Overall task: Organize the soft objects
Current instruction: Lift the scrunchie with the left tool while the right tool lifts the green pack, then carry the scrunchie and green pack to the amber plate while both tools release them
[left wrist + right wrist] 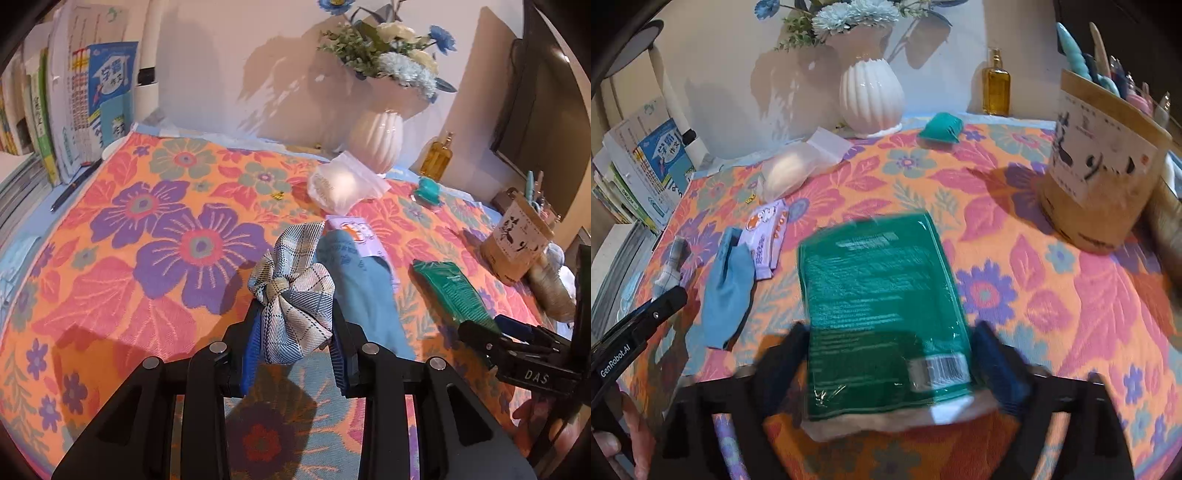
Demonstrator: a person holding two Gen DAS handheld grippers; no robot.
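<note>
Left gripper (295,325) is pinching a bunched-up plaid scrunchie (291,299), blue-grey checked fabric squeezed between the two blue pads and held up off the flowery tablecloth (122,258). Right gripper (890,354) is spread wide; the green tissue pack (882,314) sits between its fingers, but they stand clear of its sides, so it's not squeezed. That view is smeared, so I can't say whether the pack lies flat on the cloth. No earlier shot to compare, so that's all on the jaws.

Just past the scrunchie in the left view there's a blue cloth (354,291) lying flat, with a small purple tissue packet (362,236) touching its far end. Beyond that is a clear zip bag (343,184) with something white and soft inside. A little teal pouch (428,190) lies near the back edge, close to an amber glass bottle (439,157).

Containers: the white ribbed vase (376,142) holds white and blue flowers with greenery. The brown paper-wrapped holder (517,240) on the right has pens and some pastel tools sticking out the top. Books (92,99) are stacked upright along the left wall, with a dark pen (74,186) lying beside them.

Pose-wise both grippers angle downward at the table. A bit of a person's hand (635,443) shows under the left gripper's handle in the right wrist view.
</note>
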